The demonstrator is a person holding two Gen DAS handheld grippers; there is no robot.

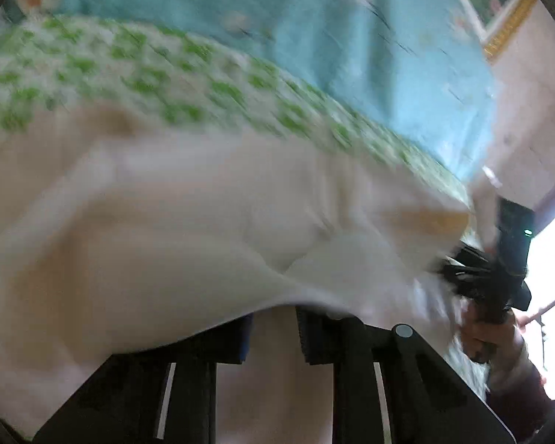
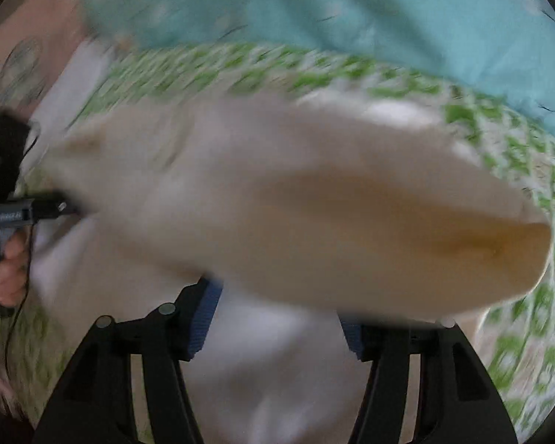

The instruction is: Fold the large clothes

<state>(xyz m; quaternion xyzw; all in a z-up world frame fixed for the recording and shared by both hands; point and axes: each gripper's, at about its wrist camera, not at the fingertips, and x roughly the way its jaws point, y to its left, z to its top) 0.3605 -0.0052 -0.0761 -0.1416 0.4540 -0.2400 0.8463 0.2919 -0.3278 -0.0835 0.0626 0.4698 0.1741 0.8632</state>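
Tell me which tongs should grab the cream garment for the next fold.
Left, probably. An edge of the cream garment drapes across the tips of the left tongs, jaws narrow. The right tongs gape wide, cloth lying loosely over them.

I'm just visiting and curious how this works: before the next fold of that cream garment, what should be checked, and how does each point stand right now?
1. Garment lies on the bed: ok, the cream garment rests on the green-patterned sheet.
2. Left gripper free of cloth: cannot tell, the fabric edge drapes over its fingertips.
3. Right gripper open: ok, the jaws stand apart, with cloth lying over the tips.
4. Grippers clear of each other: ok, each shows at the far edge of the other's view.
5. Garment lies flat: not ok, folds and bulges show.
6. Sharp view: not ok, both pictures are motion-blurred.
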